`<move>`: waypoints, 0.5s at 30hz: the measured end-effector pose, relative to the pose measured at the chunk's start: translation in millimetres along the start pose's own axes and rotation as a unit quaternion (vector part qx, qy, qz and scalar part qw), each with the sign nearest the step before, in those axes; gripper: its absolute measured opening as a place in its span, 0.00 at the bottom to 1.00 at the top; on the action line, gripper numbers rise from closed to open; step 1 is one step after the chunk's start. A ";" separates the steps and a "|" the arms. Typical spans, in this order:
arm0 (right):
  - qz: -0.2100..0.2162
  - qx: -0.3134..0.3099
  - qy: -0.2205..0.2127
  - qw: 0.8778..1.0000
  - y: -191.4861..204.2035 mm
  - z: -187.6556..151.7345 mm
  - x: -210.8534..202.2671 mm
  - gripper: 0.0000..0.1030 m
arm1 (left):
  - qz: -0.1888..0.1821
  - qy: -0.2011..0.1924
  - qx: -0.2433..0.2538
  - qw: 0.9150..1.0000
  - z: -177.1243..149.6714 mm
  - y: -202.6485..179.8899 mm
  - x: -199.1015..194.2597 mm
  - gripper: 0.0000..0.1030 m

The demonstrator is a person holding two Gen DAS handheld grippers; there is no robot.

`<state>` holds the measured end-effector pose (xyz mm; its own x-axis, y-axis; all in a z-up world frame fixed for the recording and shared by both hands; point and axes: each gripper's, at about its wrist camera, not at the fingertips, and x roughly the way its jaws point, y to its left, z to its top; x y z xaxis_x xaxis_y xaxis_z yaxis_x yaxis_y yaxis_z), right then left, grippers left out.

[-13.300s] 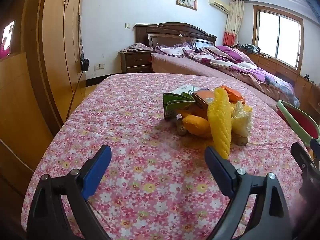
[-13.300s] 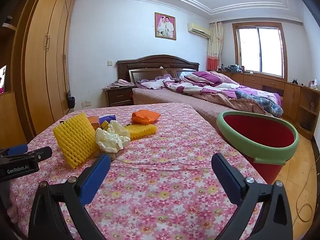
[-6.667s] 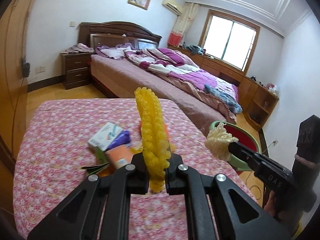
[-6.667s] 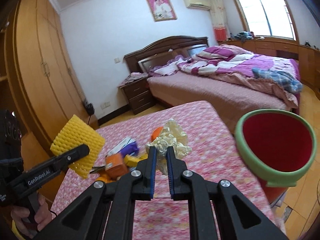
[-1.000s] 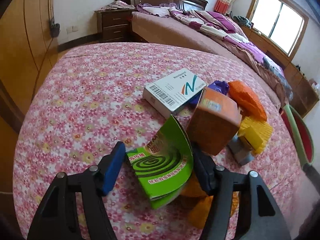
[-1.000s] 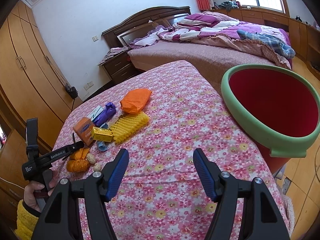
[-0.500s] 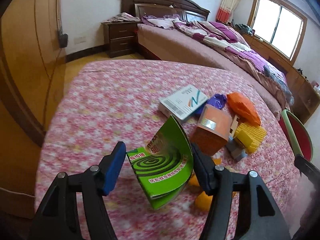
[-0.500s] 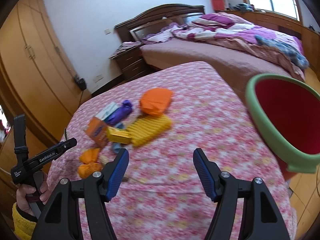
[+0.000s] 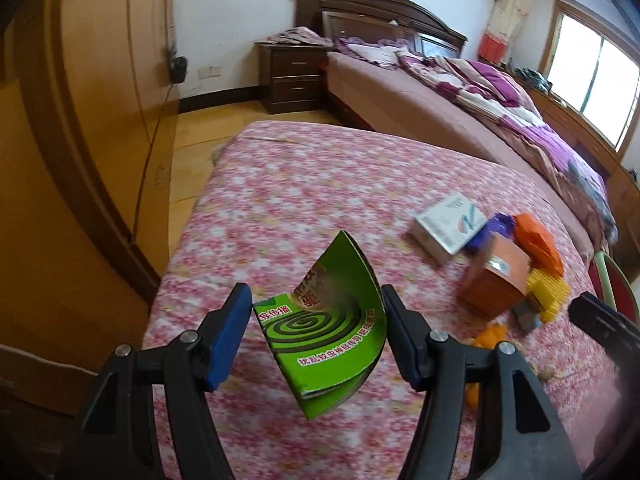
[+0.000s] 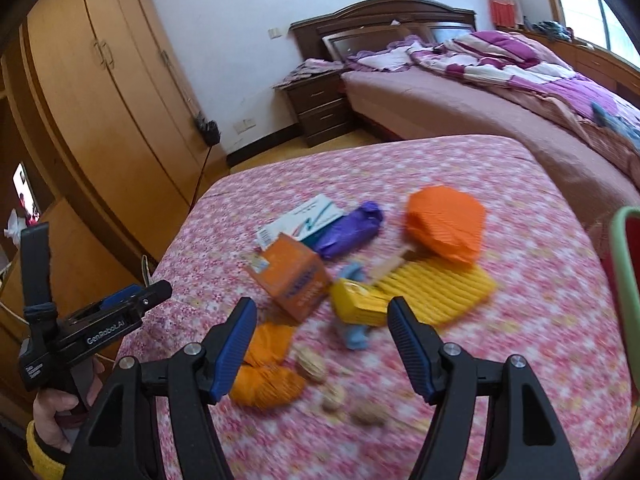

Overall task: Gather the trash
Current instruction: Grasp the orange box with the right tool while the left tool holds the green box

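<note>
The bin (image 10: 624, 280), red inside with a pale green rim, shows only as a sliver at the right edge of both views, beside the tabletop (image 10: 540, 320); its inside is out of sight, so what it holds cannot be told.

The left claw (image 9: 316, 336) grips a bent green card (image 9: 328, 332), both pads pressed to its edges, and holds it clear above the flowered cloth. The card bears a dark spiral and Chinese print too small to read with any certainty. In the right view the left claw's side reads "GenRobot.AI".

The right claw (image 10: 320, 332) stands open with nothing between its pads, above the rest of the trash on the tabletop. That heap lies together: a white box (image 10: 304, 220) with a barcode and a blue-green stripe mark, a purple wrapper (image 10: 348, 232) touching it, an orange box (image 10: 292, 280) with blurred blue lettering, a small yellow box (image 10: 360, 300), an orange foam net (image 10: 444, 224) and a yellow foam net (image 10: 440, 292) just beside each other. Nearer the claw lie orange peel (image 10: 264, 372) and a few walnuts (image 10: 312, 364). A hand (image 10: 56, 412) with a yellow cuff holds the left claw's handle.
</note>
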<state>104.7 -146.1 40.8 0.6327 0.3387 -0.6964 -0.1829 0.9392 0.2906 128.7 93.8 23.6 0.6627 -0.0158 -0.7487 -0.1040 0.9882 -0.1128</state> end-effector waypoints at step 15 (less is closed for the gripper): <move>-0.021 -0.039 0.034 0.998 26.7 19.9 71.2 0.78 | -0.012 0.001 -0.038 0.999 1.8 23.2 15.4 0.63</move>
<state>159.9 -98.0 12.0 0.5892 0.2999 -0.7502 -0.2171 0.9532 0.2105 137.8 116.7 10.7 0.6637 -0.0405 -0.7469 -0.1441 0.9729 -0.1808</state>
